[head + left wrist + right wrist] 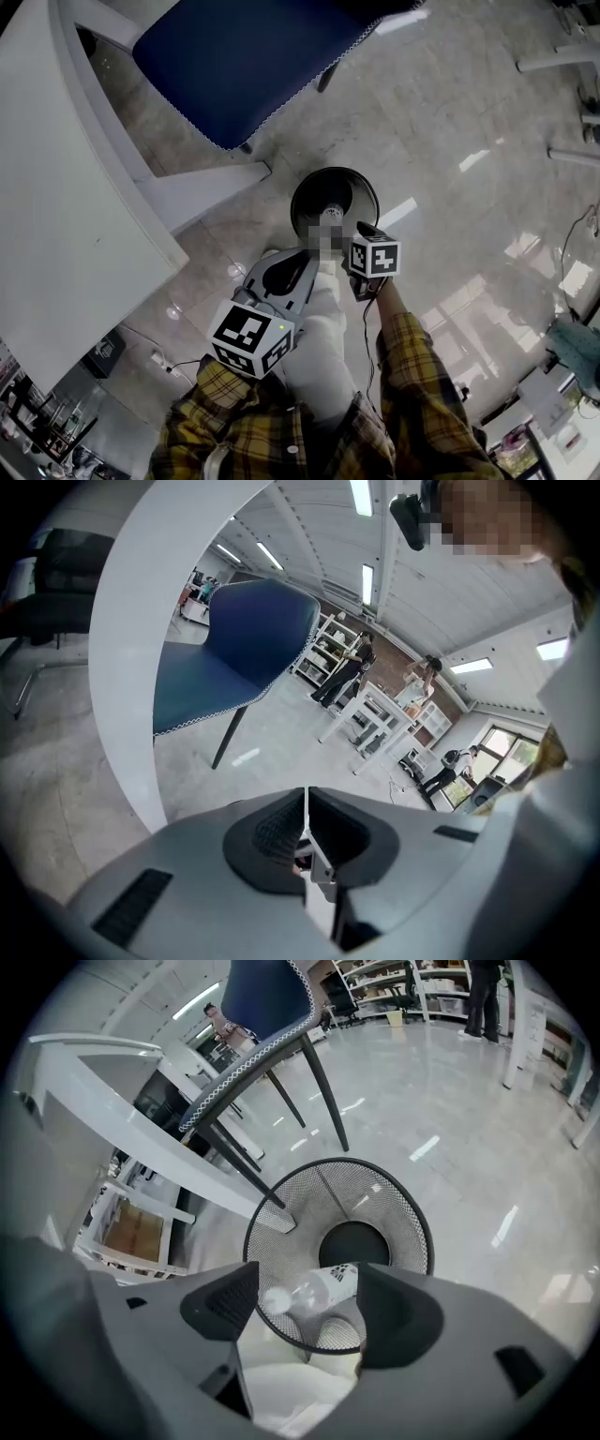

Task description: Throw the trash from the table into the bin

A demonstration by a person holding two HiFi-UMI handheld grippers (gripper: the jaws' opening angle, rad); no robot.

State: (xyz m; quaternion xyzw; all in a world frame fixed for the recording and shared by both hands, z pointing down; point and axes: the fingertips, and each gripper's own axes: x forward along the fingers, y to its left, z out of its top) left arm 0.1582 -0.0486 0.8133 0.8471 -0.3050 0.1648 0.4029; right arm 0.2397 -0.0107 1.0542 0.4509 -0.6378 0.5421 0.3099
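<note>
A round black mesh bin [309,192] stands on the floor beside the white table [56,206]. My right gripper [358,248] hangs right over it, jaws open wide. In the right gripper view a clear plastic bottle [319,1290] with a white cap lies between the spread jaws of the right gripper [309,1299], over the bin [398,1199]. It looks loose, and I cannot tell whether it touches a jaw. My left gripper [298,262] is held close to the left, shut and empty. In its own view the left gripper [306,803] shows its pads pressed together.
A blue chair [244,56] stands next to the table, just beyond the bin. A white table leg [202,192] reaches the floor near the bin's left side. My own white trouser leg [323,347] is below the grippers. Cables and boxes lie at the lower left.
</note>
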